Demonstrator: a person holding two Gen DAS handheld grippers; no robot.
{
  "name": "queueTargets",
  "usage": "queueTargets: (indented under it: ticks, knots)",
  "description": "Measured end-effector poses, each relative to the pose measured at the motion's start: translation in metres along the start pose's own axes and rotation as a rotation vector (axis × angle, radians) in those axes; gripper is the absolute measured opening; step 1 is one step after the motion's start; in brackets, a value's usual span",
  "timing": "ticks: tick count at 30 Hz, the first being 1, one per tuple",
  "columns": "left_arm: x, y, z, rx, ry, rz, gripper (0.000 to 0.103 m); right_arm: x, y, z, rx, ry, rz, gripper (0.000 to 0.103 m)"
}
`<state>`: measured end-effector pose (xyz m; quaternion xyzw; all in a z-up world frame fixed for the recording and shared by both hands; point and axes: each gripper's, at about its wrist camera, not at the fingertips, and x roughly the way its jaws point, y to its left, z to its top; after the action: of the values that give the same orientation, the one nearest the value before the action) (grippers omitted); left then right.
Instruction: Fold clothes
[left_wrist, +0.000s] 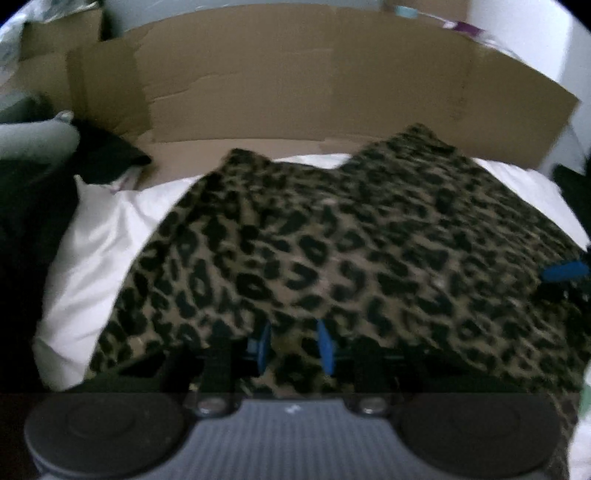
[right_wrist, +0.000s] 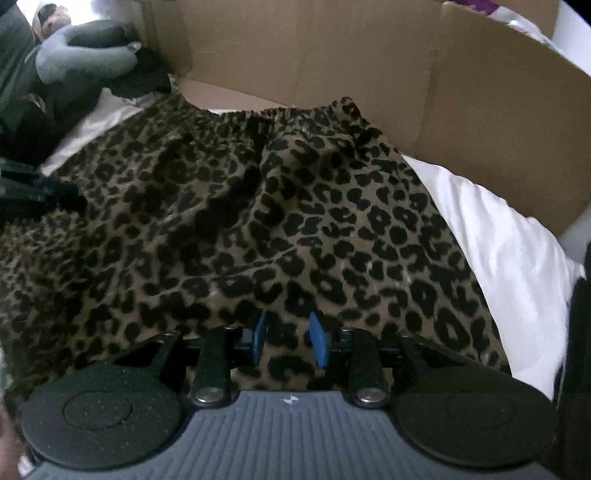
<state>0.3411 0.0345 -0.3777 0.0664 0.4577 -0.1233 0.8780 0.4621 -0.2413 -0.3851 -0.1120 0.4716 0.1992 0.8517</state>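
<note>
Two claws are seen over one leopard-print garment (left_wrist: 351, 251), which is spread across a white sheet (left_wrist: 92, 258) in front of a wall of cardboard (left_wrist: 332, 92).

At the far left, a grey bundle (right_wrist: 85, 55) and some dark cloth (right_wrist: 140, 81) are piled beside the sheet, just at the garment's far left corner. The sheet is left bare along the garment's left side.

The left claw (left_wrist: 295, 345) is pointed steeply down at the near edge of the garment. Its blue pads (left_wrist: 327, 347) are held a little apart, with printed cloth filling the gap between them. Whether the cloth is pinched or merely lying there cannot be told, as the picture is blurred. A dark shadow is cast under the hem just left of this claw.

In the middle, the cloth is creased by a long fold running away from the claws. The gathered waistband (right_wrist: 280, 110) lies at the far end, close against the cardboard.

The right claw (right_wrist: 288, 338) is likewise tilted down at the near edge, its pads (right_wrist: 318, 338) parted, with cloth seen between them. A grip cannot be confirmed here either. More bare sheet is seen to the right of the garment.
</note>
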Motion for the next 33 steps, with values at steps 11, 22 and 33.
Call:
queueTargets:
  ticks: [11, 22, 33]
  knots:
    - [0.038, 0.012, 0.009, -0.019, 0.021, 0.018, 0.044, 0.037, -0.001, 0.022, -0.016, 0.009, 0.005, 0.033]
    - [0.038, 0.009, 0.029, -0.028, -0.001, 0.005, 0.044, 0.047, -0.001, 0.042, 0.006, -0.030, 0.038, 0.033]
    - [0.045, 0.011, 0.026, -0.076, 0.007, 0.006, 0.043, 0.059, 0.004, 0.054, 0.048, -0.036, 0.051, 0.033]
